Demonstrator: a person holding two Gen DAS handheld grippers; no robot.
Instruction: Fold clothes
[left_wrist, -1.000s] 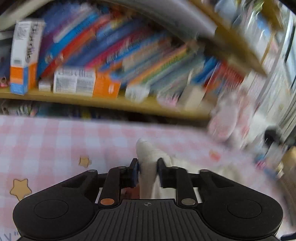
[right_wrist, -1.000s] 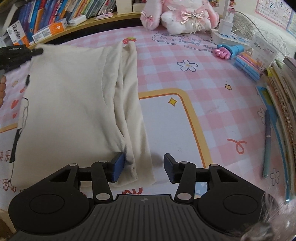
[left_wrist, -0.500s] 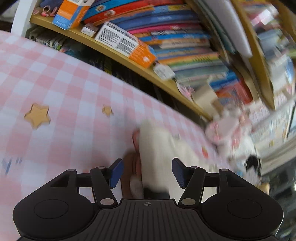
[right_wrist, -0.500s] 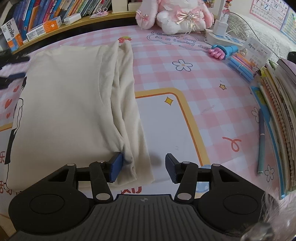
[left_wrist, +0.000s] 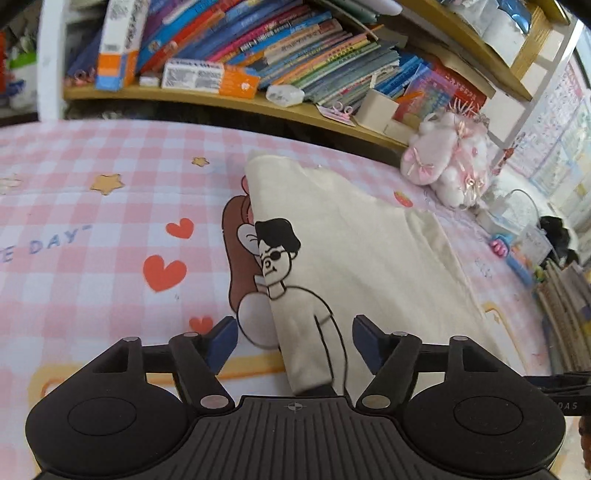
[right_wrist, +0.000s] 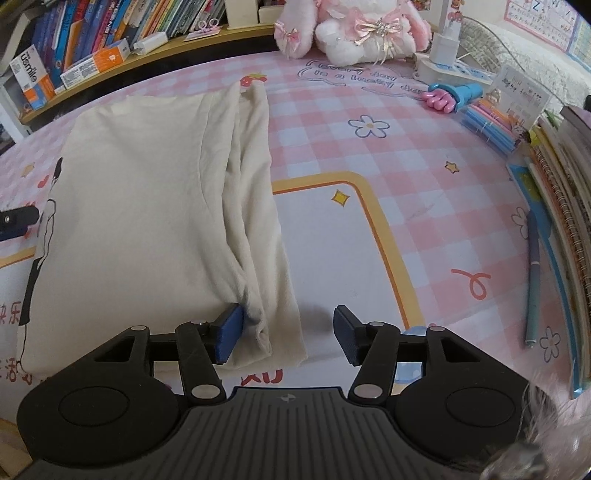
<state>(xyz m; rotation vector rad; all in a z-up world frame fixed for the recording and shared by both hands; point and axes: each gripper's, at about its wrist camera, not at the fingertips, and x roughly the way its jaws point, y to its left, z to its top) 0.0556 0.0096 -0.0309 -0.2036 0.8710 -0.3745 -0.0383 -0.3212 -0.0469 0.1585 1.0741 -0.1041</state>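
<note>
Left gripper (left_wrist: 291, 341): jaws wide, holding nothing; the printed fold edge of the cream shirt (left_wrist: 362, 258) runs between the blue pads toward 12 o'clock.
Right gripper (right_wrist: 286, 334): jaws wide, holding nothing; the left pad touches the shirt's (right_wrist: 147, 192) bunched near corner, the right pad stands over bare mat.
Shirt position: lies flat on the pink checked desk mat (right_wrist: 369, 229), sides already folded in; layered pleats run along its 3 o'clock edge in the right view.
Step in hand (judged): taking both near corners for the next fold.
Doing it well: close each pair of pads over all layers at the hem, lift evenly, and carry toward 12 o'clock so the pleats do not slip out.
Left view only: the cartoon figure print (left_wrist: 277, 251) on the fold edge and hearts on the mat at 9 o'clock.
Right view only: the pen (right_wrist: 533, 280) and stacked notebooks (right_wrist: 569, 192) at 3 o'clock; the plush toy (right_wrist: 354, 29) at 12 o'clock is seen whole.
</note>
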